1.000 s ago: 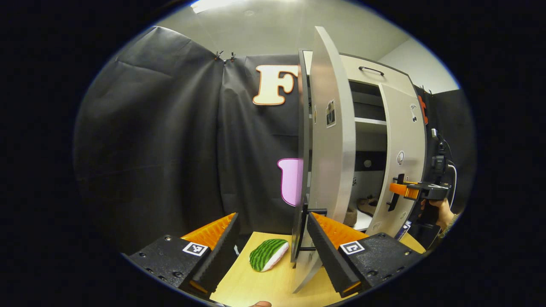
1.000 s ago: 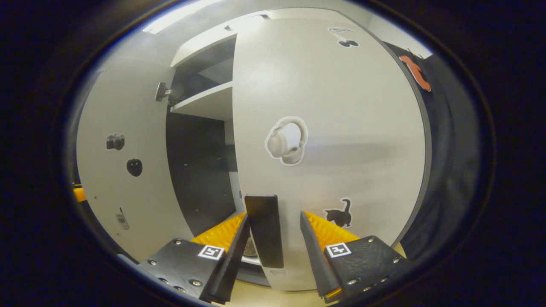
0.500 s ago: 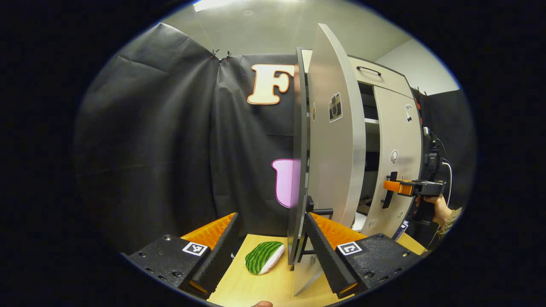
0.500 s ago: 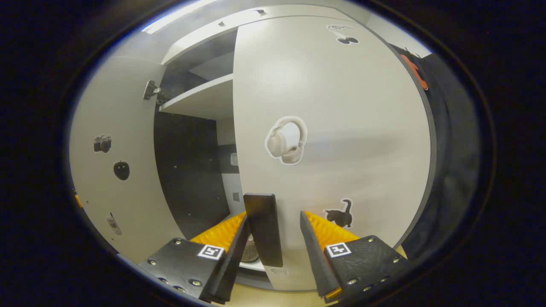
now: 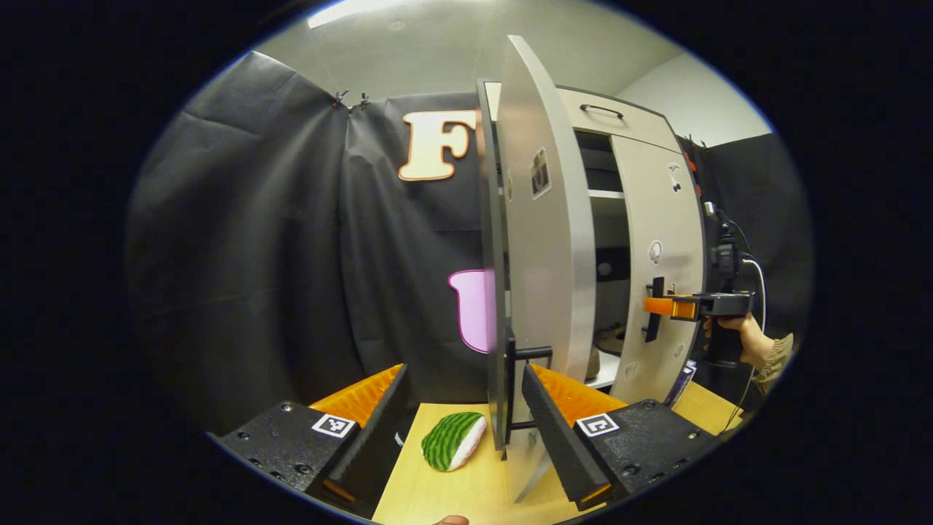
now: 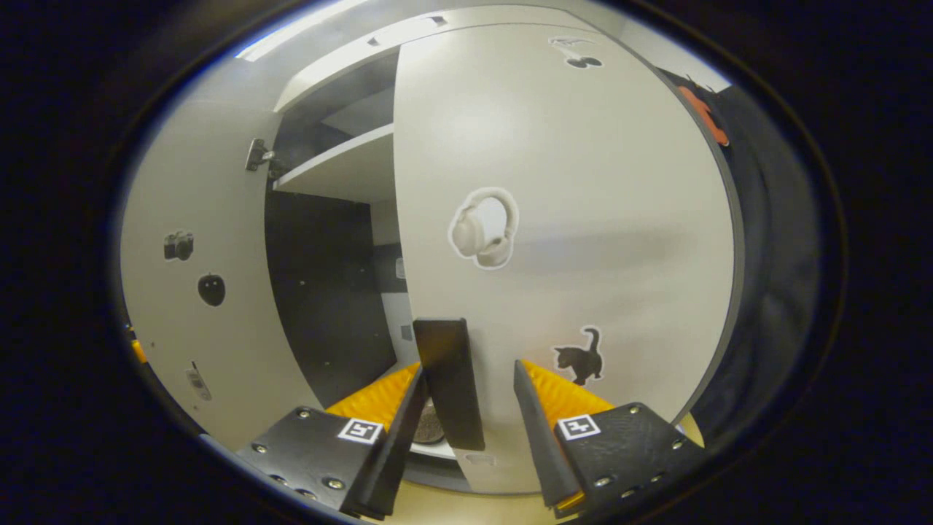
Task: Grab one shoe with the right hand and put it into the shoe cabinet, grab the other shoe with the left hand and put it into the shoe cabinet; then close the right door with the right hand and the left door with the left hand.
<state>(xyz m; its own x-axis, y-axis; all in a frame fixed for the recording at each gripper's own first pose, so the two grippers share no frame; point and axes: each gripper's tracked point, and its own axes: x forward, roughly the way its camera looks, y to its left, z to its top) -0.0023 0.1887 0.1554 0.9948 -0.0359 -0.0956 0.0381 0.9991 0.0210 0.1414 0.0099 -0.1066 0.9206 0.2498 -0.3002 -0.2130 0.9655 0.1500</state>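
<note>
The white shoe cabinet has both doors ajar. I see the left door [image 5: 543, 248] nearly edge-on, its black handle [image 5: 526, 390] between the fingers of my open left gripper [image 5: 463, 372], close to the right finger. A shoe [image 5: 611, 340] rests on the bottom shelf inside. Farther right, a hand [image 5: 751, 343] holds my right gripper [image 5: 681, 306] at the right door [image 5: 656, 219]. In the right gripper view, that door's black handle [image 6: 448, 386] stands between the fingers of the open right gripper [image 6: 470, 372]. A bit of shoe [image 6: 428, 426] shows behind it.
A watermelon-slice toy [image 5: 453, 440] lies on the wooden table [image 5: 466, 492] left of the left door. The left door's inner face [image 6: 197, 292] carries stickers, and a shelf [image 6: 342, 171] crosses the dark cabinet interior. Black cloth hangs behind.
The right door has swung closer to the cabinet with the right gripper at its handle. The left gripper's view has shifted slightly along the left door's edge.
</note>
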